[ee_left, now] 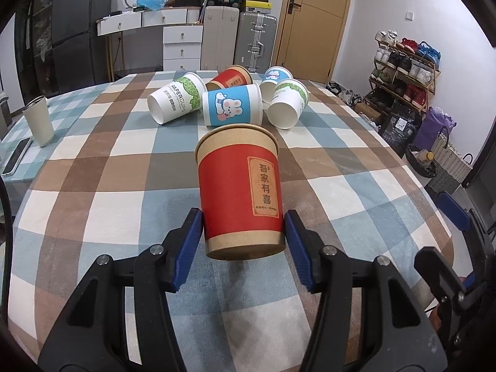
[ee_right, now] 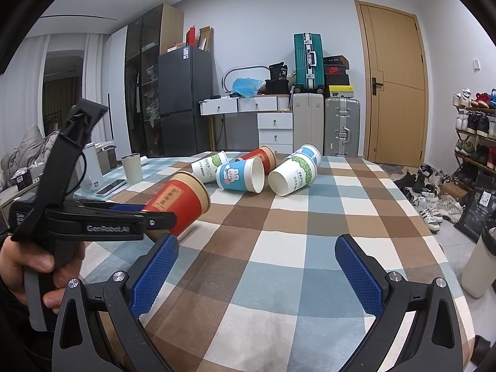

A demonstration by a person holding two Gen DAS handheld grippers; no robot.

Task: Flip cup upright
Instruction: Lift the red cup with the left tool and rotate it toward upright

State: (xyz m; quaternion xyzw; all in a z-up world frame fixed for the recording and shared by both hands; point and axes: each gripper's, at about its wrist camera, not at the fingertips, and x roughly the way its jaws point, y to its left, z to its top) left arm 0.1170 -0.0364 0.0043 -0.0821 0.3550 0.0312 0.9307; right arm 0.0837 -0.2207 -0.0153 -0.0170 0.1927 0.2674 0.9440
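Observation:
My left gripper (ee_left: 244, 223) is shut on a red and brown paper cup (ee_left: 240, 186) near its base and holds it tilted above the checked tablecloth (ee_left: 93, 161). In the right wrist view the same cup (ee_right: 179, 198) points its rim up and to the right, clamped in the left gripper (ee_right: 145, 214). My right gripper (ee_right: 255, 257) is open and empty over the cloth, to the right of the held cup.
Several paper cups lie on their sides at the far middle of the table: a blue rabbit cup (ee_left: 232, 107), a white PAPERCUPS cup (ee_left: 175, 102), another red cup (ee_left: 231, 77), two white ones (ee_left: 286, 104). A tumbler (ee_left: 38, 121) and phone (ee_left: 15, 155) sit left.

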